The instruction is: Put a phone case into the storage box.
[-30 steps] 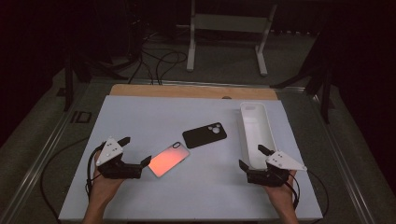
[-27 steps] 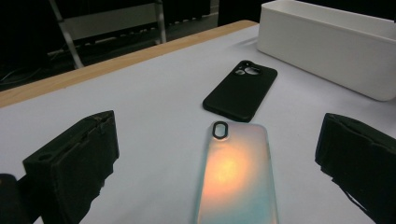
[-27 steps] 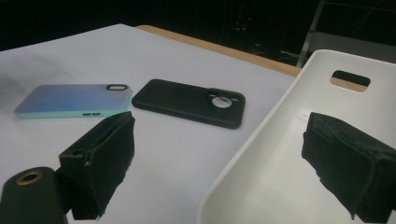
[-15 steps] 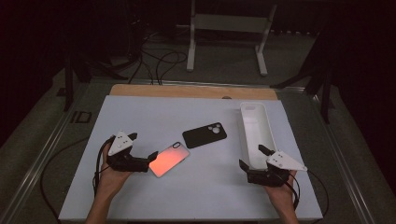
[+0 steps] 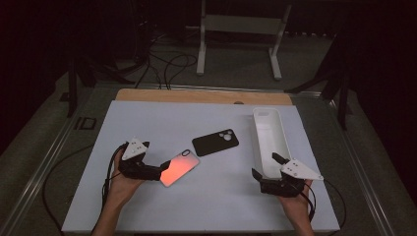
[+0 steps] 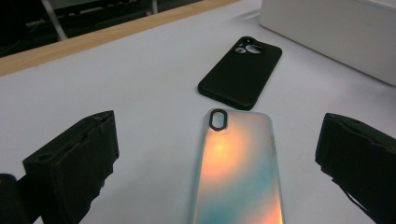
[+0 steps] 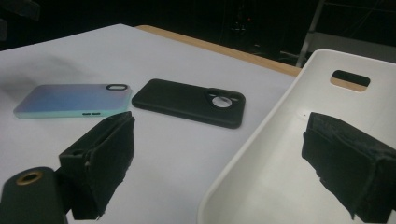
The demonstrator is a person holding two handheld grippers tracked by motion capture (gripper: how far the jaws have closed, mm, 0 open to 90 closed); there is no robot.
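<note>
So the left hand-held gripper [image 5: 158, 171] is lined up on the iridescent phone case [image 5: 180, 167], which lies flat on the white bench [image 5: 147, 123] just left of centre, camera cutout pointing away toward about 1 o'clock. In the left gripper view the case [image 6: 238, 172] runs straight out from between the jaws, long axis basically along the gripper's own line, and the jaws stand wide apart on either side of its near end with nothing in them. Looks to me like closing across the case's short width is the move, since the left hand is way nearer than the right. The black phone case [image 5: 215, 142] sits just beyond at 1 o'clock, apart from it. The right hand-held gripper [image 5: 263, 166] is spread open too, empty, straddling the near rim of the white tray [image 5: 268, 129] over at 3 o'clock.
</note>
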